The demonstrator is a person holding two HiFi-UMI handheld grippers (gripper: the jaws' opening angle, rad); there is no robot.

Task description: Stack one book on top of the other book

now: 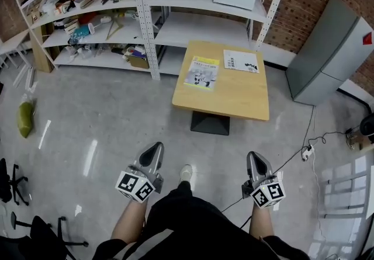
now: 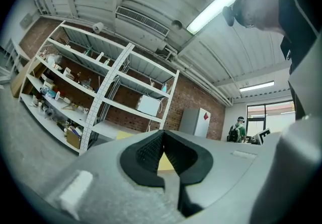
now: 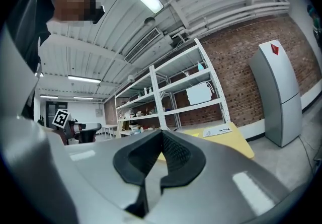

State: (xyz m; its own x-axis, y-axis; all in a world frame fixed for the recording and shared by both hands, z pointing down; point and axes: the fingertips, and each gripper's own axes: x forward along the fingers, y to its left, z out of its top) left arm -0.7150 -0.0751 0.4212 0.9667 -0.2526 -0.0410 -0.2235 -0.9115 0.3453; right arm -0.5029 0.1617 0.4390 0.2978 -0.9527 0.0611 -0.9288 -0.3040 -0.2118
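We judge this to be the approach step, with no book touched yet. We stand well short of the wooden table (image 1: pixel 234 101), which lies at twelve o'clock from us in the head view. Both books lie flat on it and apart: the yellow book (image 1: pixel 202 72) towards the table's left side, and the white book (image 1: pixel 241 61) at about one o'clock from it, nearer the far edge.

The left gripper (image 1: pixel 153 151) and the right gripper (image 1: pixel 256 159) are held level in front of us. Each gripper view shows its ribbed pads pressed together with nothing between them.

The next move, as we read it, calls for closing in on the table, parting one pair of jaws, and getting them onto the edge of one book. Lying flat, a book gives little to pinch.

As for writing, both covers carry dark print and figures, but it seems too small to read from here. The grey cabinet (image 1: pixel 327 54) at two o'clock bears a small red label, also unreadable. The cubes show only square markers.
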